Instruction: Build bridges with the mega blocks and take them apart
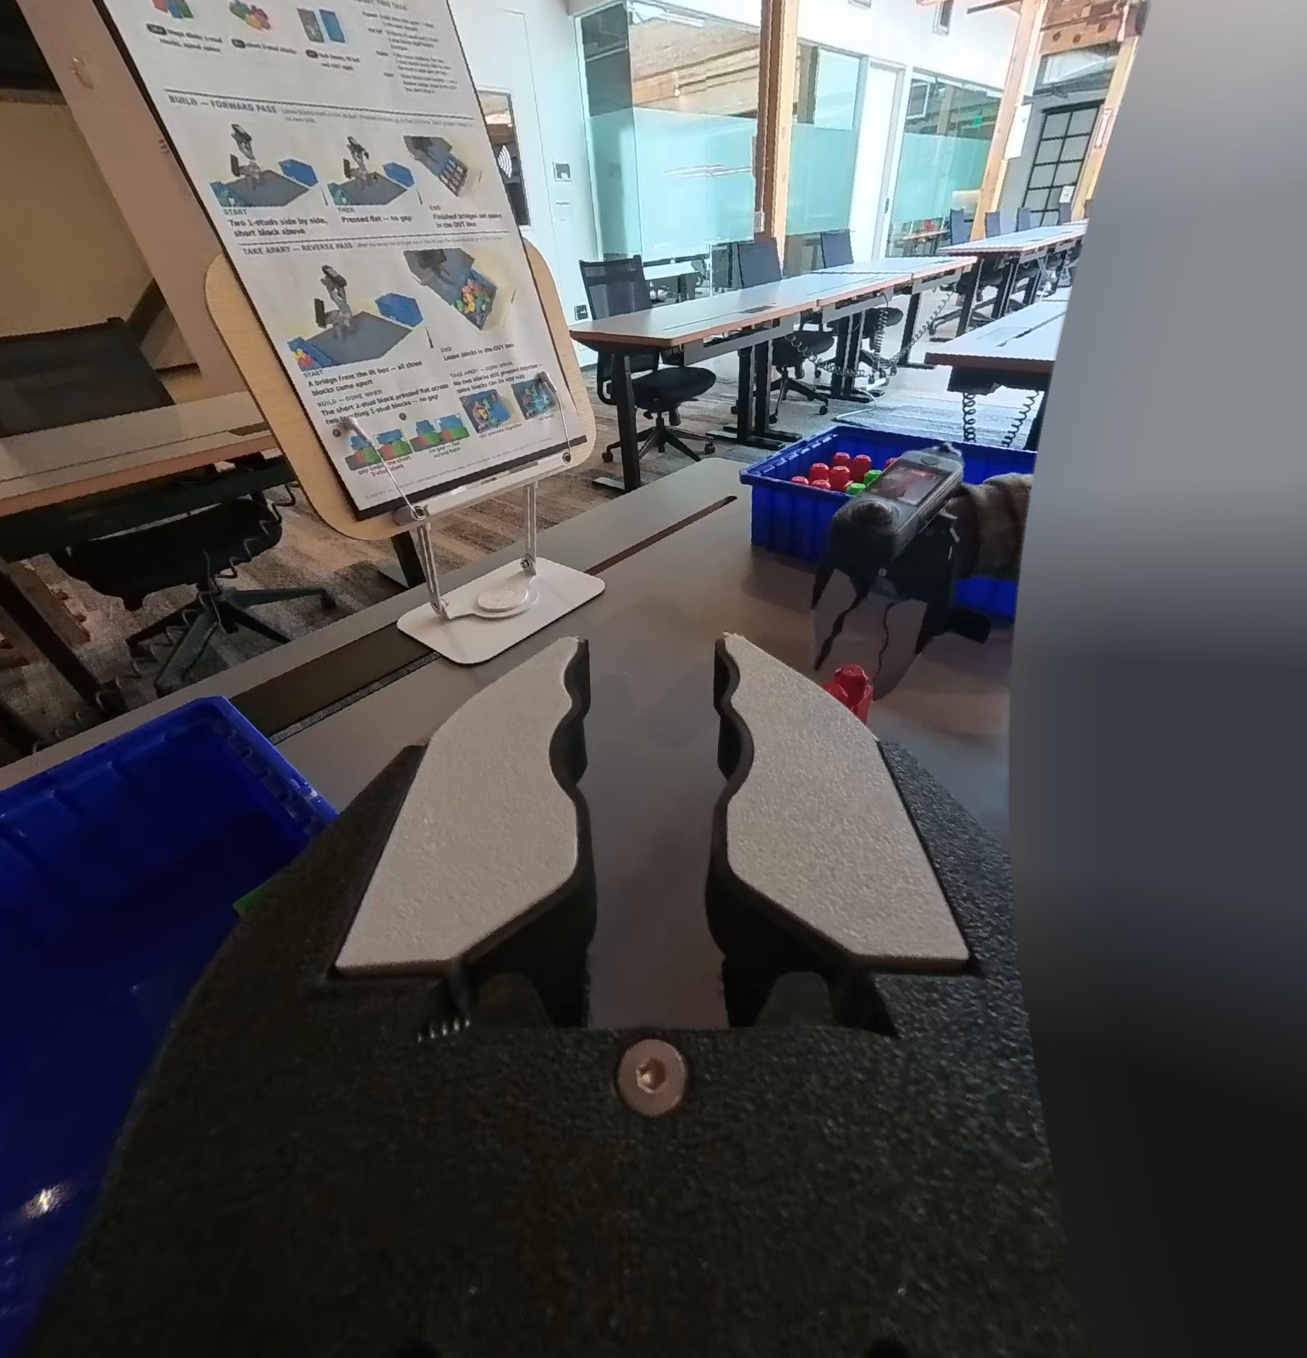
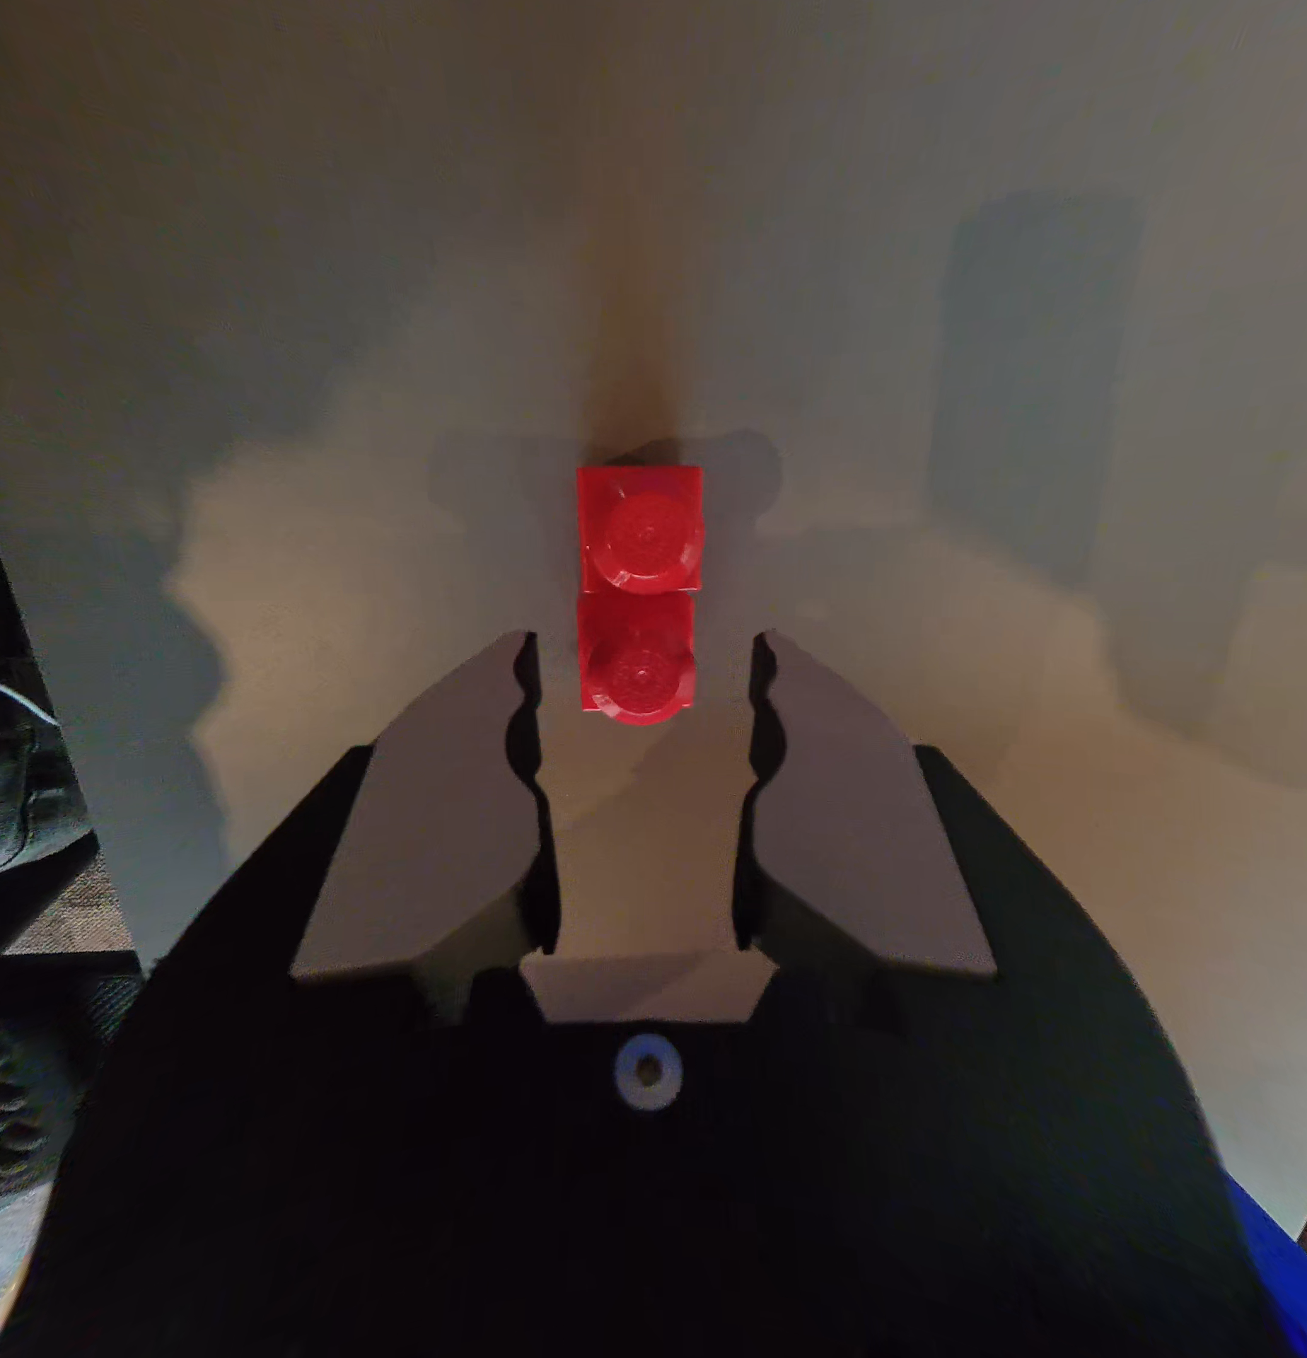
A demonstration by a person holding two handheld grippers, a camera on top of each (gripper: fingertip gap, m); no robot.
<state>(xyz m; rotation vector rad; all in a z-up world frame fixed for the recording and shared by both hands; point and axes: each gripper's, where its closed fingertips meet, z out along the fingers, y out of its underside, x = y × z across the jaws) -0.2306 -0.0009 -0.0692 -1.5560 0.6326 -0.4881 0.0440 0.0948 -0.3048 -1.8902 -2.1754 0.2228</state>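
Two red one-stud blocks stand side by side on the dark table, touching: the far one and the near one. My right gripper points down over them, open, its fingertips on either side of the near block without touching it. In the left wrist view the right gripper hangs open just above a red block. My left gripper is open and empty above the table, left of the blocks.
A blue bin with several red and green blocks stands at the back right. Another blue bin is at the near left. A white stand holding an instruction sheet stands at the table's back edge. Some 35 cm of space lies between my two pairs of fingers.
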